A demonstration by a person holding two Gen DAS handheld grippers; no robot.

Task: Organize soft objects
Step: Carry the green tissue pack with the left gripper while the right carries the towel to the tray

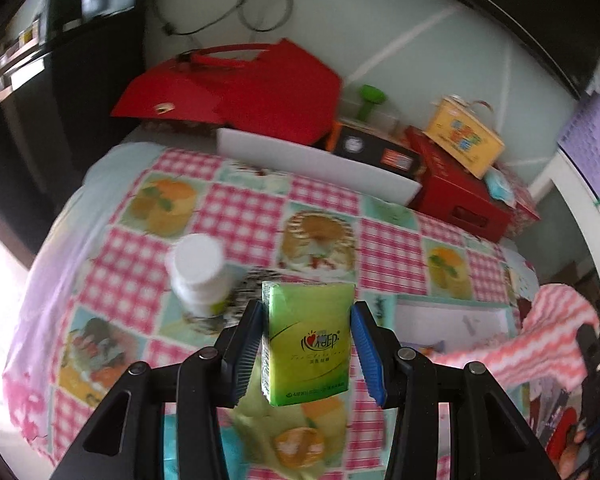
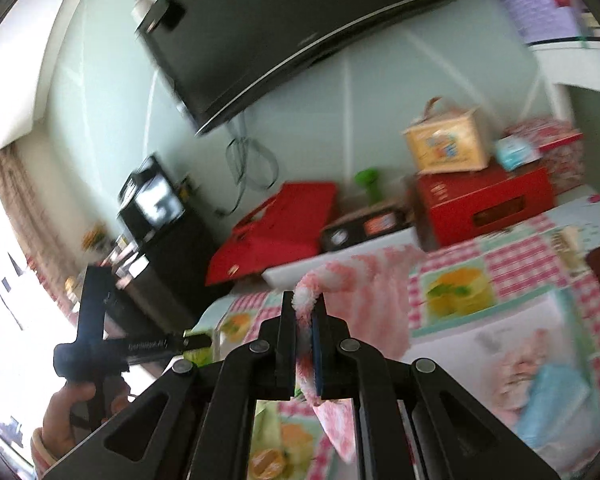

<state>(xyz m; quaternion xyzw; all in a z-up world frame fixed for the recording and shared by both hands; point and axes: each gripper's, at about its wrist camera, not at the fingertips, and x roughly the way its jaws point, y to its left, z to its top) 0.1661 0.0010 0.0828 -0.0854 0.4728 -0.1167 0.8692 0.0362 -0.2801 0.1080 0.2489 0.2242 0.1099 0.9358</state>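
Note:
My left gripper [image 1: 307, 320] is shut on a green tissue pack [image 1: 308, 340] and holds it upright above the checked tablecloth [image 1: 244, 208]. A white bottle [image 1: 198, 272] stands just left of it, near a dark speckled item. My right gripper [image 2: 305, 320] is shut on a pink-and-white fuzzy cloth [image 2: 364, 300], which hangs lifted over the table; the cloth also shows at the right of the left wrist view [image 1: 540, 336]. A white tray [image 1: 320, 168] lies at the back of the table.
Red bag [image 1: 236, 88], black box [image 1: 376, 152], red box [image 1: 460, 196] and yellow tin [image 1: 464, 136] crowd the table's back. A book [image 1: 452, 320] lies at the right. A black cabinet [image 1: 84, 80] stands left. The left hand and gripper handle [image 2: 92, 344] show in the right view.

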